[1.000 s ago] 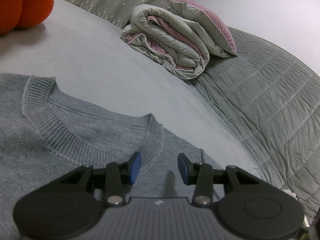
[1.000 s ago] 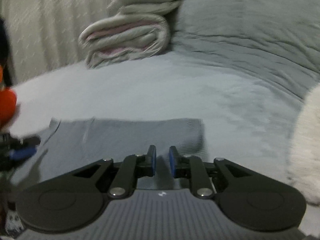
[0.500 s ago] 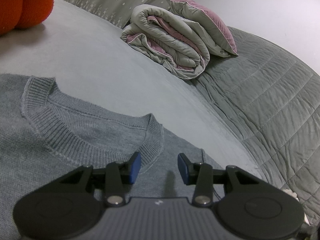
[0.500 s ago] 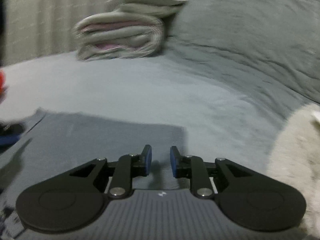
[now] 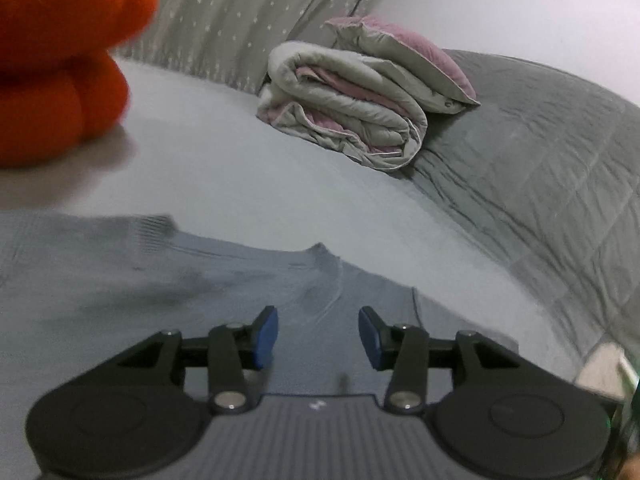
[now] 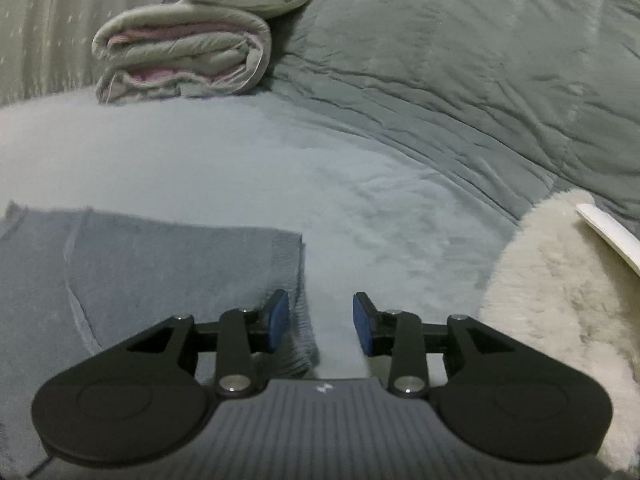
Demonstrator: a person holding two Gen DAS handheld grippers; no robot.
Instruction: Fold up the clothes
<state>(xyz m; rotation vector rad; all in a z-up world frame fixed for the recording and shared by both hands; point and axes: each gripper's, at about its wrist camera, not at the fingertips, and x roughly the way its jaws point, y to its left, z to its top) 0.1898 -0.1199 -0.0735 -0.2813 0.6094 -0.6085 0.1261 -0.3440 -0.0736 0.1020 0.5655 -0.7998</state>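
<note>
Showing right gripper [image 6: 321, 322] now spread wide, vs. nearly closed 1 s ago, straddling cuff edge of grey sweater [image 6: 160, 272]; left gripper [image 5: 318, 336] wide, empty, pulled back from collar. Sweater flat on bed [image 5: 240, 176]; likely pre-grasp for sleeve fold.

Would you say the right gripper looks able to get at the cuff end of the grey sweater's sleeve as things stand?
Probably yes. The right gripper is open, and the ribbed cuff edge of the grey sweater lies flat on the bed just by its left finger, with nothing on top. The fluffy white item sits clear to the right.
</note>
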